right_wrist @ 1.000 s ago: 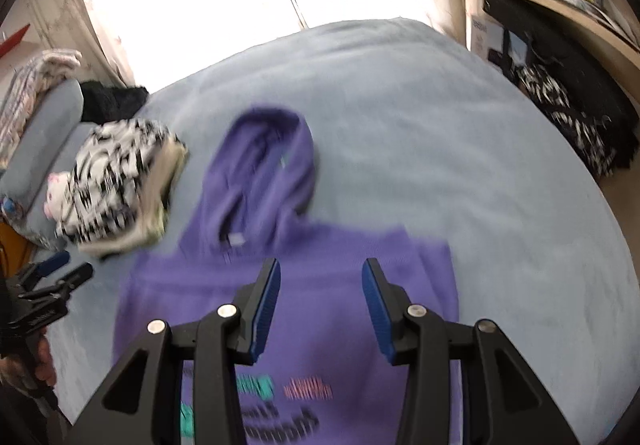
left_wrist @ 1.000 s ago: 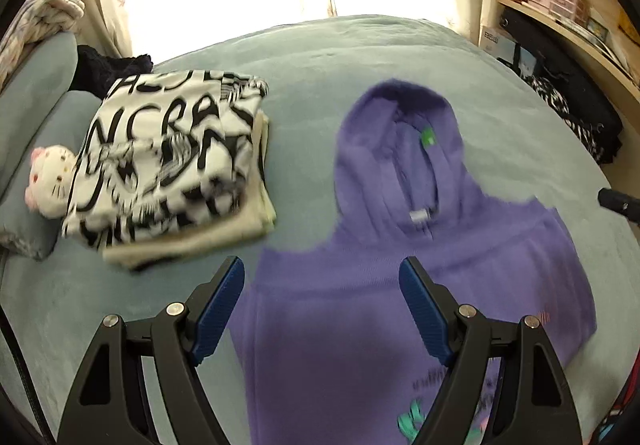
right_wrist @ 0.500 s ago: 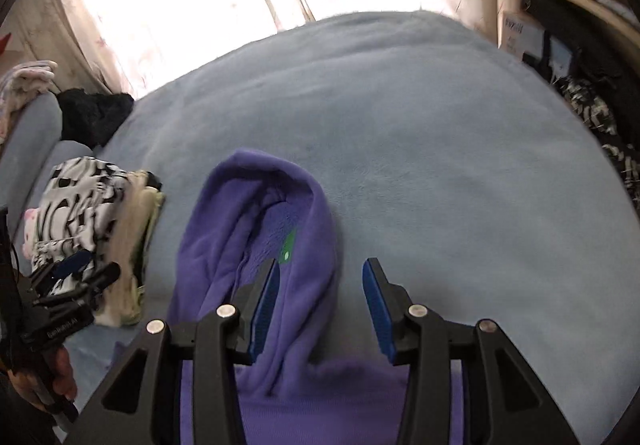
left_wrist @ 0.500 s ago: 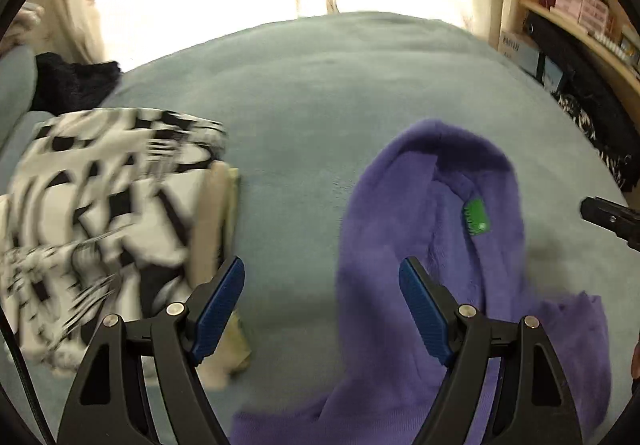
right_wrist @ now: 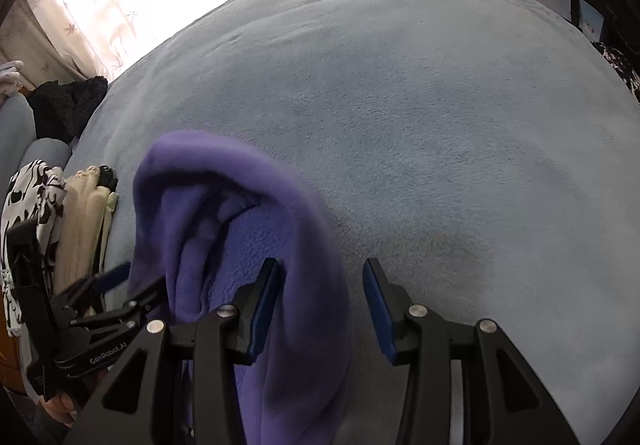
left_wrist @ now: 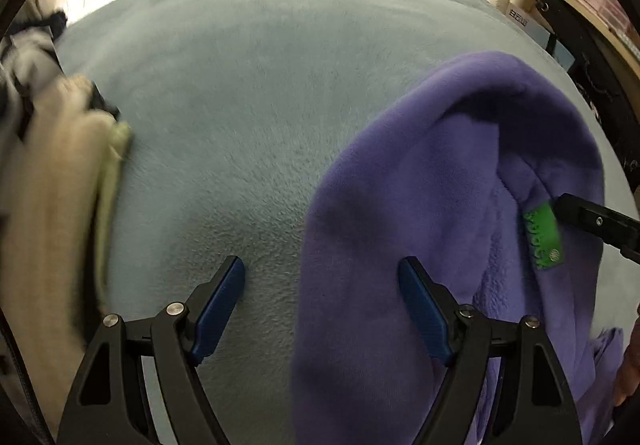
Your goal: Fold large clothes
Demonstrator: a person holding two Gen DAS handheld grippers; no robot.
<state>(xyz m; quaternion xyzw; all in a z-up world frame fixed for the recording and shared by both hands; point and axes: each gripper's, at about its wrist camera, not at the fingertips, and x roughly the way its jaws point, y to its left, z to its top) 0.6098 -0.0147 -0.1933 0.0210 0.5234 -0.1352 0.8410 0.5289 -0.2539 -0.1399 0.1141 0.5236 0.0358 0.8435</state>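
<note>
Purple hoodie [left_wrist: 420, 205] lies hood-up on a grey-blue blanket [left_wrist: 240, 85] — left gripper [left_wrist: 320, 309] and right gripper [right_wrist: 320, 309] straddle the hood's edges, jaws released, grasping nothing.

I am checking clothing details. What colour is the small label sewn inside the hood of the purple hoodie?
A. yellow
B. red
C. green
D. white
C: the left wrist view shows a bright green label sewn on the inner fleece of the purple hoodie.
</note>
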